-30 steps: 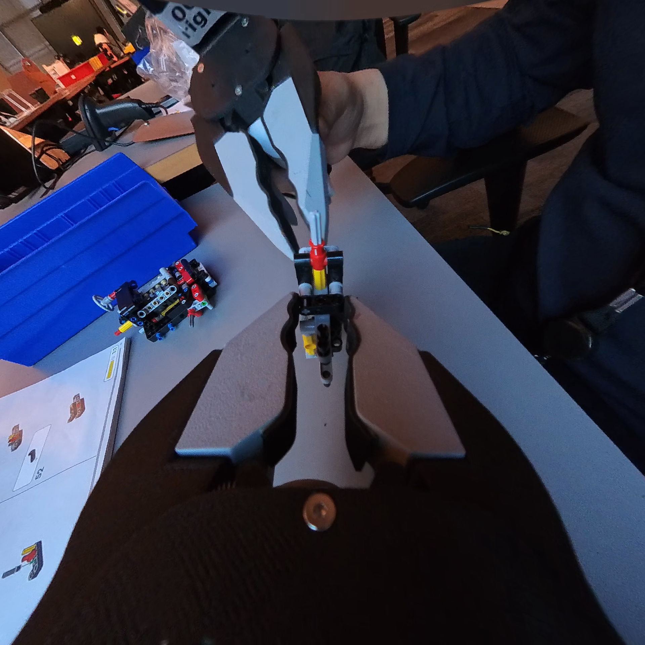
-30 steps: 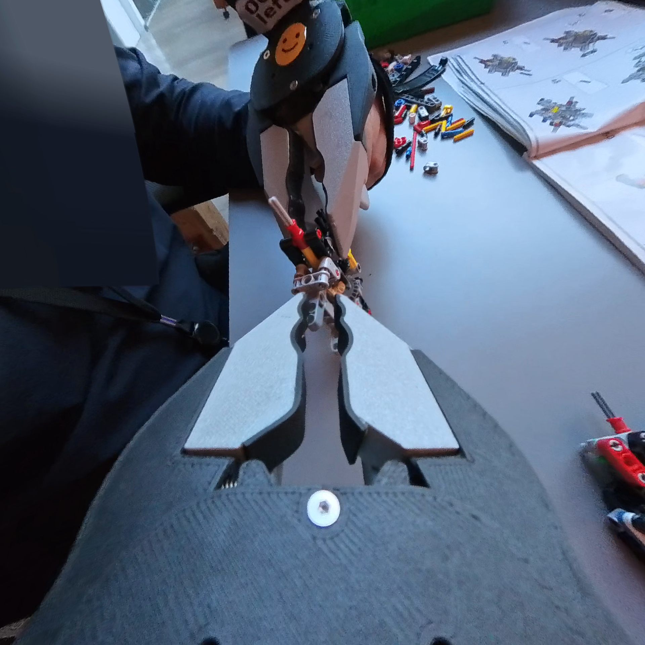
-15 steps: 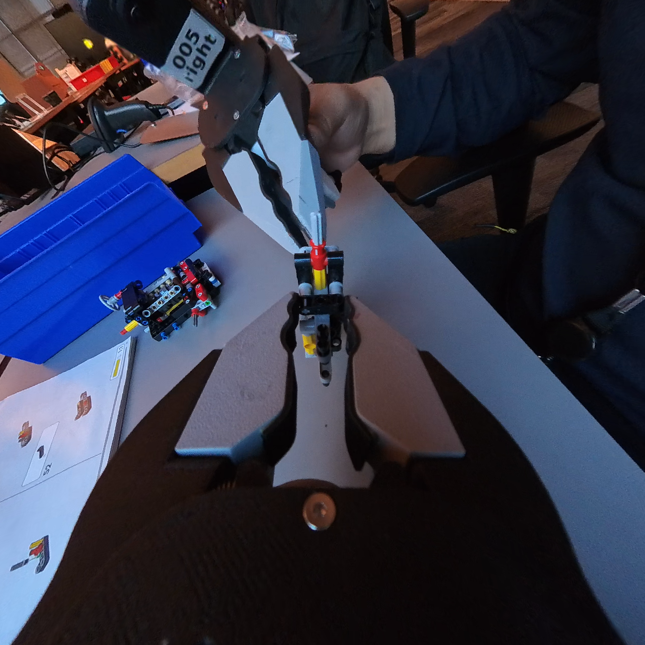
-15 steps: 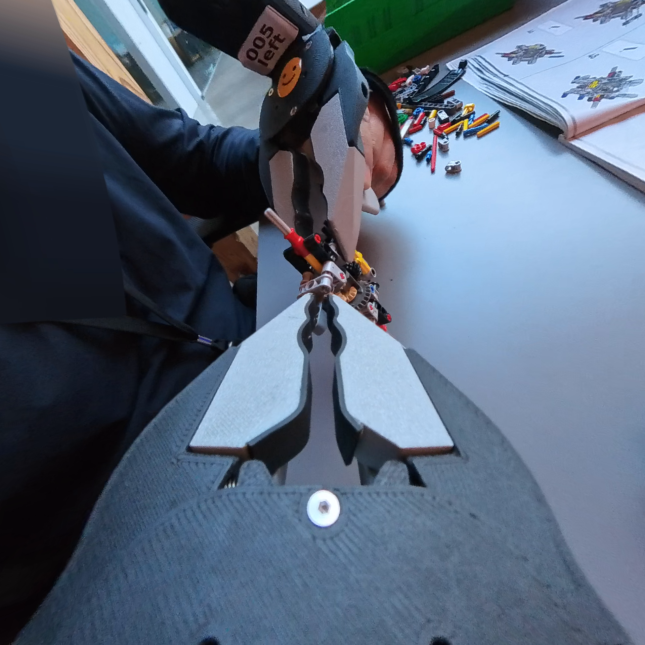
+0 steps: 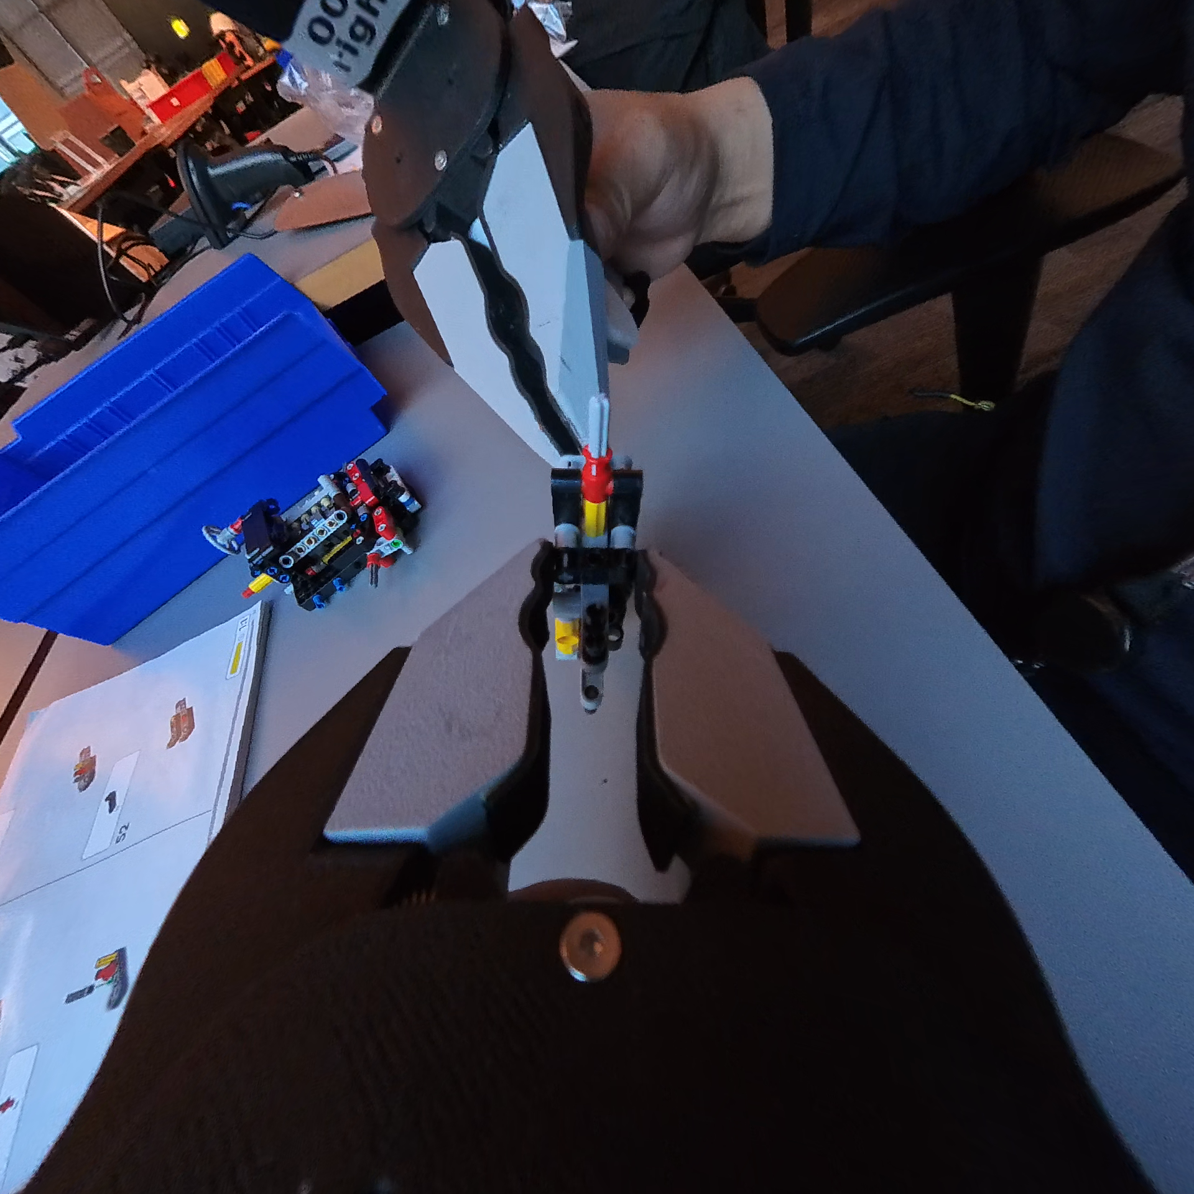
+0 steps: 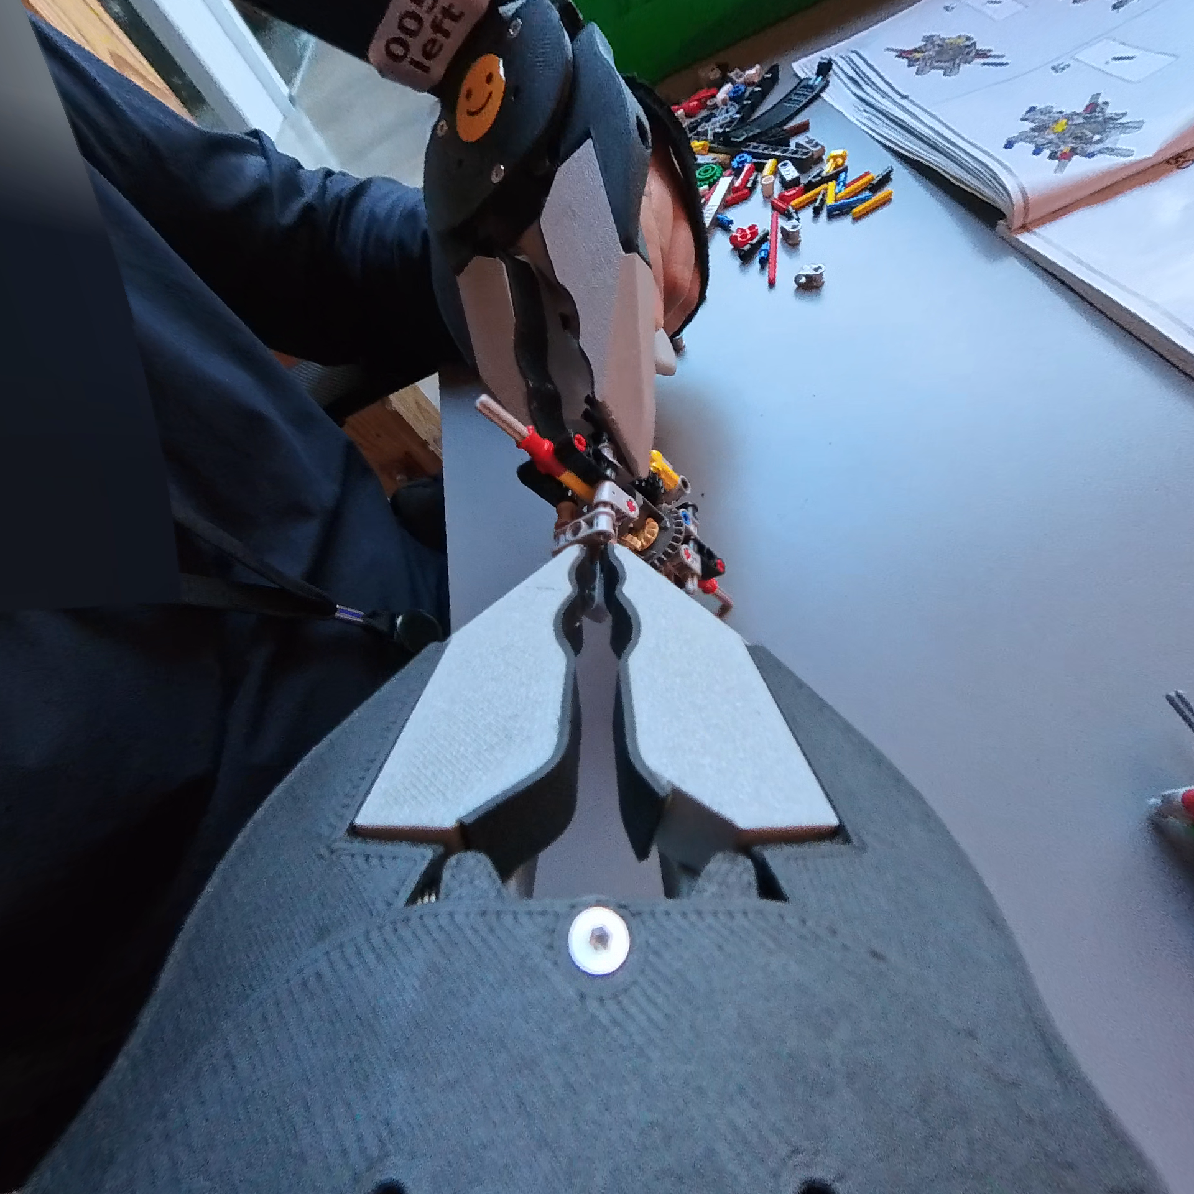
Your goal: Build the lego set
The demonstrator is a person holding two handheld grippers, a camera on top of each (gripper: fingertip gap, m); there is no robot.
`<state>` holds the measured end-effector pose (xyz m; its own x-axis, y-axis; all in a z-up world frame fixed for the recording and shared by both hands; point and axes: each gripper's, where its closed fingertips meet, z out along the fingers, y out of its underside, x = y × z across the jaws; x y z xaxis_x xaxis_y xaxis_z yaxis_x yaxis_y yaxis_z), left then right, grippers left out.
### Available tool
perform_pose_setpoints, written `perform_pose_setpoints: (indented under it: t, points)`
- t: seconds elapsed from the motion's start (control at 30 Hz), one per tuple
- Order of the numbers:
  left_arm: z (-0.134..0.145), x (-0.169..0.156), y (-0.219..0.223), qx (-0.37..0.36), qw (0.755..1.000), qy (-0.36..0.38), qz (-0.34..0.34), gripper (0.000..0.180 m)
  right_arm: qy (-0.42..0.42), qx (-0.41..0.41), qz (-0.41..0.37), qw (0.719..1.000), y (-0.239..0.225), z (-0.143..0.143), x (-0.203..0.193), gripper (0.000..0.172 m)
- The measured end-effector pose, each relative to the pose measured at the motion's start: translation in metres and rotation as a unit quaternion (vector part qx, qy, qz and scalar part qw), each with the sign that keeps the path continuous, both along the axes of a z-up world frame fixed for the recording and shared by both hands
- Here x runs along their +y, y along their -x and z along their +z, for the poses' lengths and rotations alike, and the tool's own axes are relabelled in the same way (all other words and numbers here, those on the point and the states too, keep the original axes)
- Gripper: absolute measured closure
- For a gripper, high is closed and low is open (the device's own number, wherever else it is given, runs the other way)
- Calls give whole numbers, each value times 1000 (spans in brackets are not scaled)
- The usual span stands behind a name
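- Grey worktop [image 5: 775, 491] runs along a dim workshop room; a ribbed blue plastic bin [image 5: 174, 426] lies at its far left, with a small black, red and grey brick vehicle model [image 5: 329, 536] just beside the bin.
- Near left lies an open white instruction booklet [image 5: 123, 775].
- Left hand-held gripper [image 5: 591, 568] is clenched on a small black, yellow and red toy-brick assembly [image 5: 594, 517], both pads pressing its black frame; that hold matches a second ago.
- Right hand-held gripper [image 6: 597, 562] was slightly parted a second ago; its fingers have since drawn together and now pinch a thin dark piece at the near end of the assembly [image 6: 614, 504], under a light grey perforated beam.
- A pale axle with a red bush sticks out of the assembly's far end, more exposed than before.
- Loose coloured brick pieces [image 6: 795, 187] are heaped on the far worktop, well apart from both grippers.
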<state>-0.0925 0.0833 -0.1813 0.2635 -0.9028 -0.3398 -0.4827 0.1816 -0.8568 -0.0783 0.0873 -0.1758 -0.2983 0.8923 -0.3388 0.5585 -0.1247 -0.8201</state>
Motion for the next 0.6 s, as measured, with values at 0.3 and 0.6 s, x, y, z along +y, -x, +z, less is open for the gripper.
perform_pose_setpoints:
  t: [0.3,0.6]
  points:
    - [-2,2,-2,16,1000,-10,17,159,-12,-11,-13,1000,-1,-1,3,172]
    - [4,-4,-18,-6,1000,-11,9,158,-59,-59,-26,996,5,-26,6,172]
